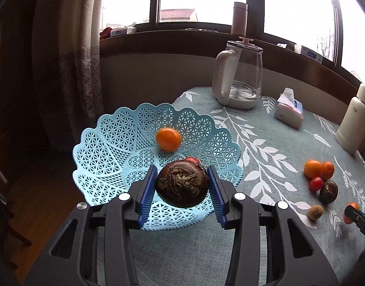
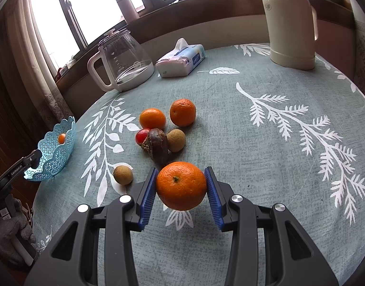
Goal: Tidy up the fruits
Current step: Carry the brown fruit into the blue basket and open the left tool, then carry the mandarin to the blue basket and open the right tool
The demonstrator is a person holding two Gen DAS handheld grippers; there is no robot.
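In the left wrist view my left gripper [image 1: 182,186] is shut on a dark brown water chestnut [image 1: 182,184], held over the near part of the light blue lattice basket [image 1: 106,157]. An orange [image 1: 168,139] lies inside the basket, and a small red fruit [image 1: 192,160] peeks out behind the chestnut. In the right wrist view my right gripper [image 2: 181,186] is shut on an orange [image 2: 181,185] just above the tablecloth. Beyond it lie two oranges [image 2: 152,118], [image 2: 182,112], a red fruit [image 2: 142,135], a second water chestnut [image 2: 157,146] and two tan longans [image 2: 176,140], [image 2: 123,175].
A glass kettle [image 2: 121,64], a tissue pack [image 2: 180,60] and a cream thermos [image 2: 291,23] stand at the back of the round table. The basket [image 2: 51,152] sits at the table's left edge. A gloved hand [image 2: 11,233] holds the left gripper. A window sill runs behind.
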